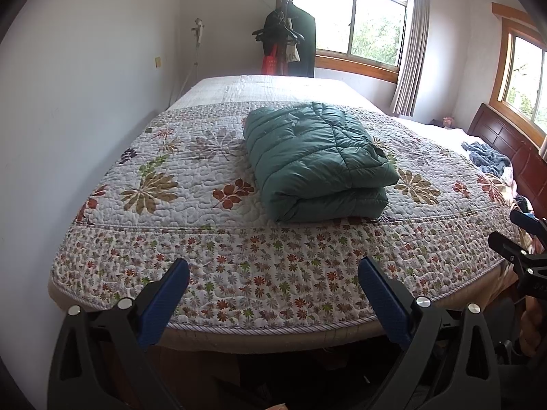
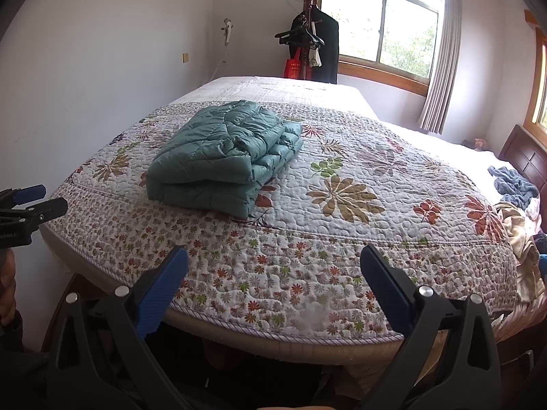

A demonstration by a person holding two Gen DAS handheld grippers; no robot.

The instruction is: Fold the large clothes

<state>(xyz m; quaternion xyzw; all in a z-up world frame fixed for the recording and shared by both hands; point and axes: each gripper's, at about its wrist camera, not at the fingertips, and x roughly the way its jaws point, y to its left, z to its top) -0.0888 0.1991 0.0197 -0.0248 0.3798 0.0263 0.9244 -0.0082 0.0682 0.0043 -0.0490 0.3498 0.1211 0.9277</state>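
On the floral quilt [image 1: 164, 184] of the bed, green puffer jacket [image 1: 318, 160] folded into a thick bundle. Left tongs [image 1: 273, 294] and right tongs [image 2: 273, 283] apart, empty, near the edge. Best to check the bundle for loose edges before leaving.

A bed [image 1: 102, 311] carries a floral quilt [image 1: 205, 184]; a folded green jacket [image 1: 314, 160] lies on it, loose clothes [image 2: 512, 184] near the headboard.

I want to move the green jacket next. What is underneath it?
The folded green jacket lies directly on the flowered quilt covering the bed. Nothing else shows at its edges; whatever might sit beneath its middle is covered.
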